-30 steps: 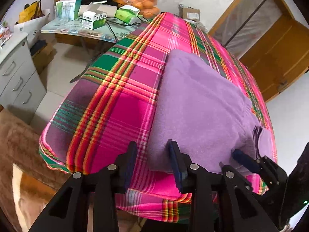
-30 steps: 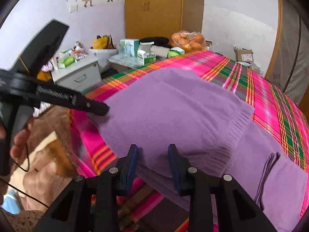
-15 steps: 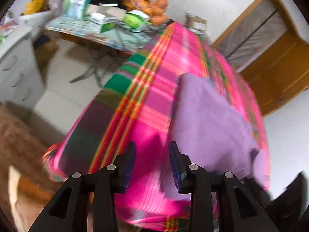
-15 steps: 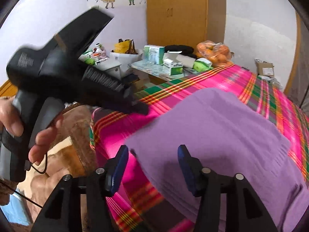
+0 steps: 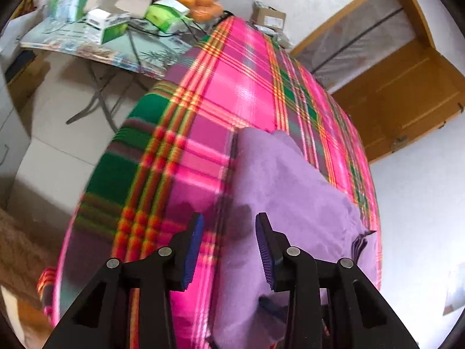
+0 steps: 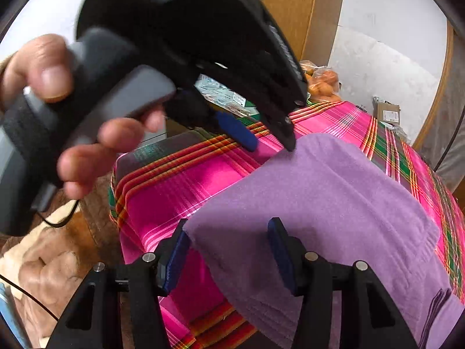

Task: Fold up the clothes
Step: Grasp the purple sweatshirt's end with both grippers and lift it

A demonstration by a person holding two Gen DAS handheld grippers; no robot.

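A: Starting at the left hand-held gripper [image 5: 228,242]: blue-padded jaws standing apart, nothing between them, hanging just over the near left edge of the folded purple knitted garment [image 5: 290,203].

B: And the right hand-held gripper [image 6: 229,254]?

A: Jaws wide apart as well, straddling the near corner of that same purple garment but not pinching it. The cloth edge passes between the pads; whether it brushes them, I can't tell.

B: Where does the garment lie?

A: On the bed with the pink, green and yellow plaid cover [image 5: 221,93], at the near end, close to the bed's corner. From the right wrist view it looks layered, with a ribbed hem [image 6: 427,250] on the upper layer and more purple cloth under it.

B: That black thing up top in the right view?

A: The left hand-held gripper again, held in the person's hand [image 6: 87,133], tips pointing down at the garment's far left corner, just above the cloth.

B: So which step?

A: My read: between folds. A fold seems done, and both tools are lining up on the left edge.

B: What does the next move call for?

A: Likely each gripper closing on a corner through all layers, then lifting together and carrying the edge across evenly. Catch only the top layer and the stack could slide apart.
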